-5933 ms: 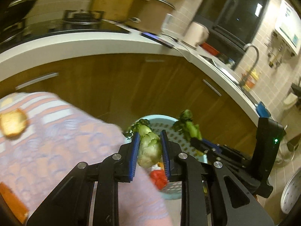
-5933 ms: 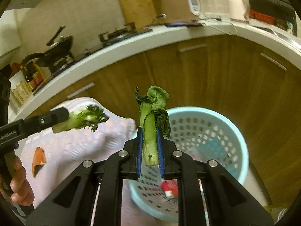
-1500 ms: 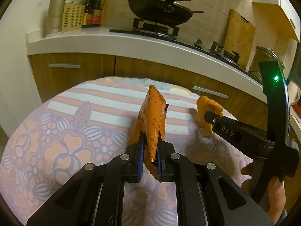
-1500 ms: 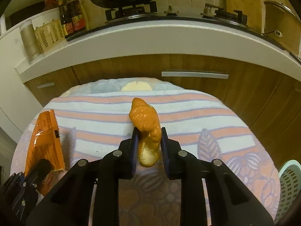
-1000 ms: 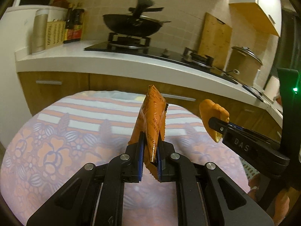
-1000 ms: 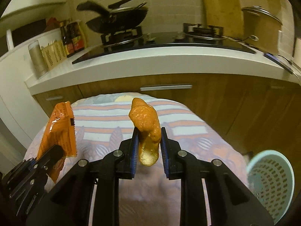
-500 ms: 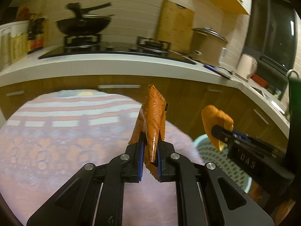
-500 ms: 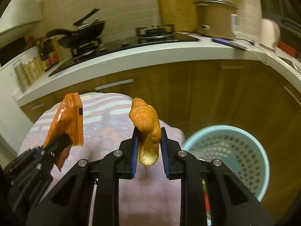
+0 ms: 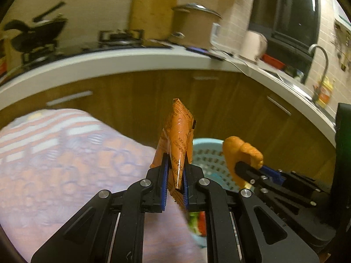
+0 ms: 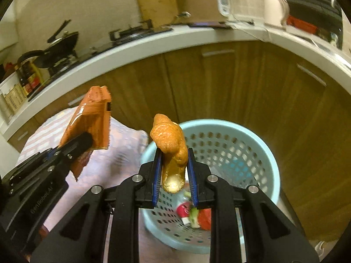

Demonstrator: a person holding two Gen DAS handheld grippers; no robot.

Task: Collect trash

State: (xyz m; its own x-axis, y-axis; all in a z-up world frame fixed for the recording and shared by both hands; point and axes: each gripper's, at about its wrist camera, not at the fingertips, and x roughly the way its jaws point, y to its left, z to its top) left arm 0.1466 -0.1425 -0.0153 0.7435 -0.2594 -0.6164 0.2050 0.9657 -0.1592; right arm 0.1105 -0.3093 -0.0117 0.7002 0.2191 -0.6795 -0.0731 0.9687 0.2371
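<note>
My left gripper is shut on an orange snack wrapper, held upright at the near rim of the light blue basket. It also shows in the right wrist view. My right gripper is shut on an orange peel, held above the basket. The peel also shows in the left wrist view. The basket holds red and green scraps.
A table with a striped, flowered cloth lies to the left, and also shows in the right wrist view. Wooden cabinets under a white counter curve behind the basket. A wok, pot and kettle stand on the counter.
Both grippers have swung right from over the table to the basket, carrying the wrapper and peel. Earlier they held green vegetable scraps at the basket.
</note>
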